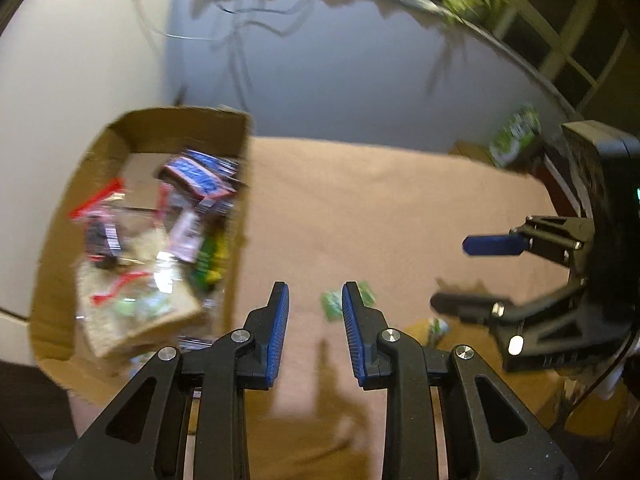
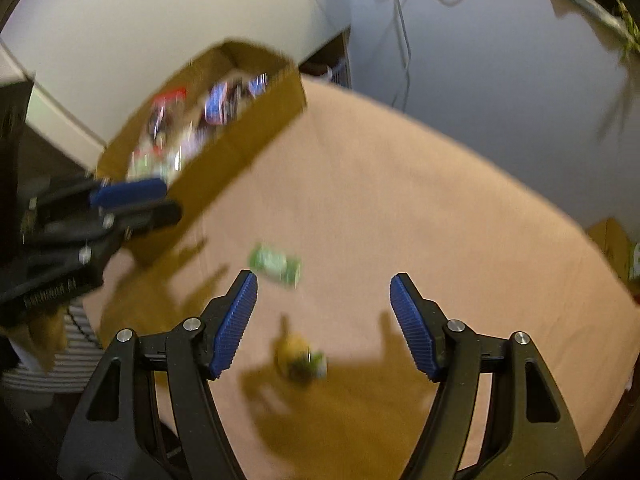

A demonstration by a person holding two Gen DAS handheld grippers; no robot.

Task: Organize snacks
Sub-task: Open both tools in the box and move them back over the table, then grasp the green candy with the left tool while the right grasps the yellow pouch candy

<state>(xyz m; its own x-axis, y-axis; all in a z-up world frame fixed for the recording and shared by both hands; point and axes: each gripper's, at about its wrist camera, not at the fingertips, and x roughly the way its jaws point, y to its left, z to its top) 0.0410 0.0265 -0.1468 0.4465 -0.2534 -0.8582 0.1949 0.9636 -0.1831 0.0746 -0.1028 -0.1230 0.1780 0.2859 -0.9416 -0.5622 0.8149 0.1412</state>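
A cardboard box [image 1: 236, 184] full of several snack packets stands on the tan cloth at the left; it also shows in the right wrist view [image 2: 240, 148]. A small green packet [image 2: 275, 265] lies on the cloth, seen in the left wrist view [image 1: 330, 304] just past my fingers. A yellow-green snack [image 2: 301, 358] lies nearer, between the right fingers. My left gripper [image 1: 315, 294] is open and empty, hovering right of the box. My right gripper [image 2: 323, 288] is wide open and empty above the two loose snacks.
The tan cloth [image 2: 440, 220] covers the table. A green packet [image 1: 516, 136] sits by a second cardboard box at the far right edge. Cables hang on the grey wall behind. A striped sleeve [image 2: 76, 340] is at the lower left.
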